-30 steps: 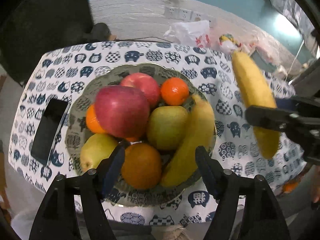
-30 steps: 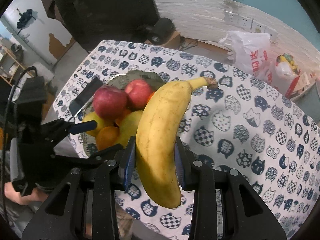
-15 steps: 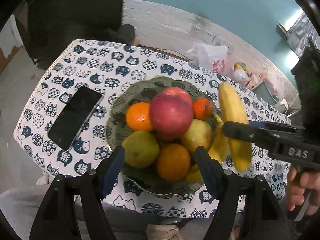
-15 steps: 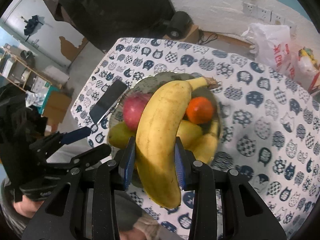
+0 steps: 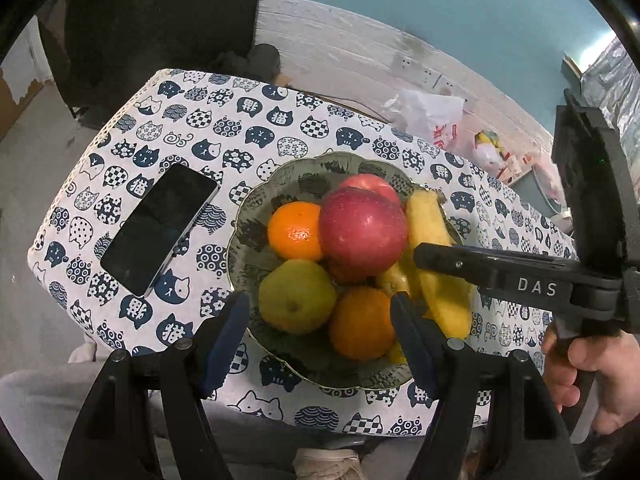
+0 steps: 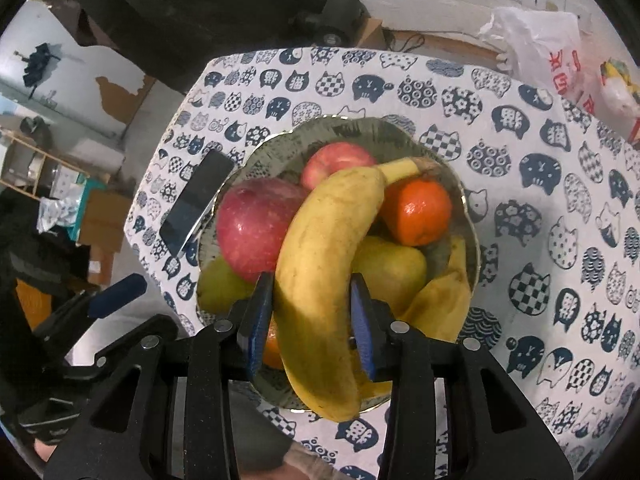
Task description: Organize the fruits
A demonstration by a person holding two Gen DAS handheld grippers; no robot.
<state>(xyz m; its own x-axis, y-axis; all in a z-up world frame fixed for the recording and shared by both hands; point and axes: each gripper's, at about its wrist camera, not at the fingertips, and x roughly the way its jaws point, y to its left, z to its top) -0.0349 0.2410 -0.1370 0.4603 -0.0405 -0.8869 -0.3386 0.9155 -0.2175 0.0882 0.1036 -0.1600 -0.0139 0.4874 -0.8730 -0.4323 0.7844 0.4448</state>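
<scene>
My right gripper point(image 6: 312, 320) is shut on a yellow banana point(image 6: 324, 272) and holds it over the green patterned bowl point(image 6: 344, 128). The bowl holds two red apples point(image 5: 362, 232), oranges point(image 5: 294, 232), pears point(image 5: 296, 296) and another banana point(image 6: 440, 300). In the left wrist view the held banana point(image 5: 434, 252) hangs over the bowl's right side, with the right gripper's finger across it. My left gripper point(image 5: 320, 324) is open and empty, at the near rim of the bowl point(image 5: 256, 204).
A black phone point(image 5: 160, 228) lies on the cat-print tablecloth point(image 5: 224, 128) left of the bowl. A white plastic bag point(image 5: 428, 116) and clutter sit behind the table by the wall. The table's near edge is just under my left gripper.
My right gripper has carried the banana leftward, from beside the bowl to over it. My left gripper has pulled back and shifted left, so more of the table shows.
</scene>
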